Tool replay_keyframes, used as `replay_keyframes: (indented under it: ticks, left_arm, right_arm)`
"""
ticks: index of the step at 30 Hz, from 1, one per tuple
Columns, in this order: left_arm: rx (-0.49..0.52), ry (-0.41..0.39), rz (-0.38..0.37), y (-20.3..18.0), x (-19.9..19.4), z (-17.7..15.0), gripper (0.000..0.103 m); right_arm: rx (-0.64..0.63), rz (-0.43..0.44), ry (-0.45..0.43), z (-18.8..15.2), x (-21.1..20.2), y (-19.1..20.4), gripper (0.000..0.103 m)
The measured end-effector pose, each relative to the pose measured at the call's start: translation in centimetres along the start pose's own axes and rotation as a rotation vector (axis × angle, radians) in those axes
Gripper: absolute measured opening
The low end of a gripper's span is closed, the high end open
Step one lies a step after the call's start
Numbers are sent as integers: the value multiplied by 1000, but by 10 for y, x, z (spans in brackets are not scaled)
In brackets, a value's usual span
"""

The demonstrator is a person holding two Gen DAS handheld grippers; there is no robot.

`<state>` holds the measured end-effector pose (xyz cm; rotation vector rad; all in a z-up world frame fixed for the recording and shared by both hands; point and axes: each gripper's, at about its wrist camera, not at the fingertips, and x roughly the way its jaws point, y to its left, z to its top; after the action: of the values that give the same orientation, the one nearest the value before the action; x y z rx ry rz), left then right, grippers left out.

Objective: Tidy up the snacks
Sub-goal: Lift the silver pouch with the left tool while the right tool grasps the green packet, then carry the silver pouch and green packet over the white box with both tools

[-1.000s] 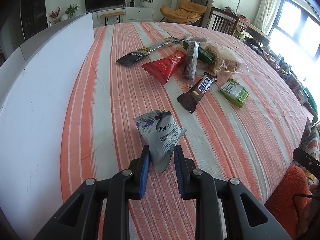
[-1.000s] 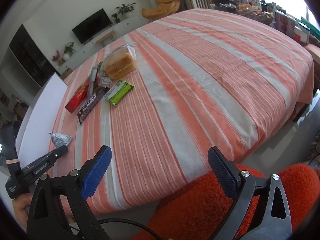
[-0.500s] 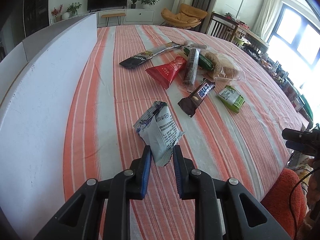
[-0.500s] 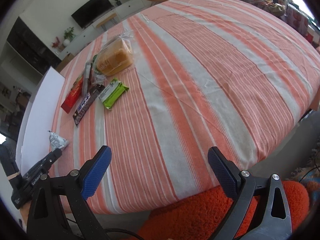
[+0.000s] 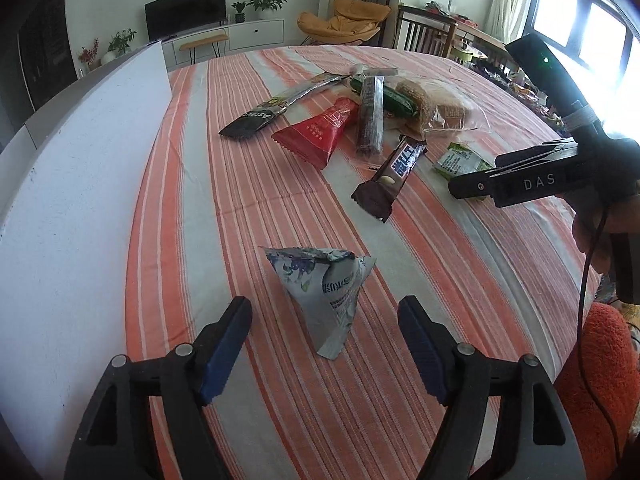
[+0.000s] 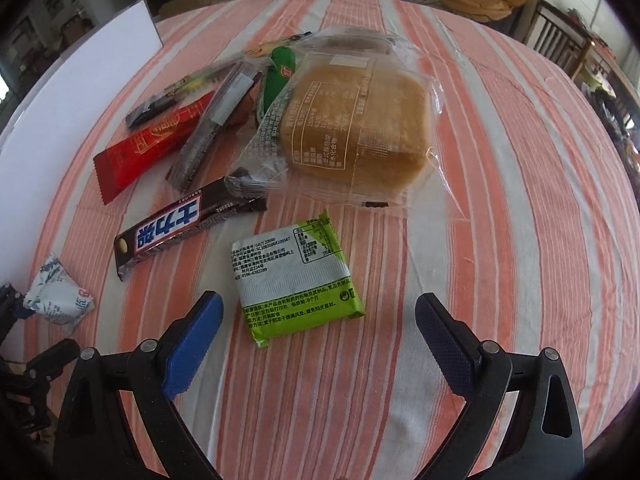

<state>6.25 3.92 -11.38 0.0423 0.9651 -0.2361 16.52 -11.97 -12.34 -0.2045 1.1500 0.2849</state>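
Observation:
A small grey-blue snack pouch [image 5: 322,292] lies on the striped tablecloth [image 5: 248,184], between the fingers of my left gripper [image 5: 324,330]; its jaws are opening and the pads stand clear of the pouch. My right gripper [image 6: 318,326] is open, hovering just short of a green-and-white wafer packet [image 6: 296,280]. Behind it lie a dark chocolate bar [image 6: 180,226], a red packet [image 6: 150,146], a clear-wrapped cake [image 6: 360,124] and other bars. The same pouch [image 6: 58,290] shows at the right wrist view's left edge.
A white board [image 5: 68,184] stands along the table's left side. The right tool's black body [image 5: 560,168], held by a hand, hangs over the green packet in the left wrist view. An orange-red cushion [image 5: 592,380] sits at the table's near right edge.
My left gripper opened and let go of the grey-blue pouch, which now rests on the cloth. My right gripper swung in over the table to just short of the green wafer packet.

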Motion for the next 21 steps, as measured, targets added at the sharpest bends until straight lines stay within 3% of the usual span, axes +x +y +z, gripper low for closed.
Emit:
replay_keyframes:
  ticks: [3, 4, 5, 6, 7, 8, 15, 21]
  left_arm:
    - [-5, -9, 2, -2, 4, 3, 74]
    - [-13, -18, -6, -1, 4, 5, 65]
    - [-24, -29, -17, 1, 3, 7, 42]
    - [-33, -30, -26, 3, 4, 9, 38]
    - [-44, -30, -32, 5, 4, 10, 27]
    - [-61, -33, -46, 8, 4, 11, 25]
    - [-117, -80, -127, 9, -18, 7, 19]
    - [-78, -101, -141, 1, -37, 10, 19]
  right_arm:
    - [29, 13, -20, -2, -1, 0, 94]
    - [34, 9, -34, -4, -4, -1, 75]
    - [31, -9, -65, -6, -9, -1, 54]
    - [50, 0, -62, -8, -12, -4, 53]
    - [84, 33, -57, -11, -14, -10, 53]
    - [114, 57, -60, -13, -19, -15, 53]
    - [320, 246, -61, -44, -48, -54, 53]
    - [324, 247, -81, -57, -68, -51, 53]
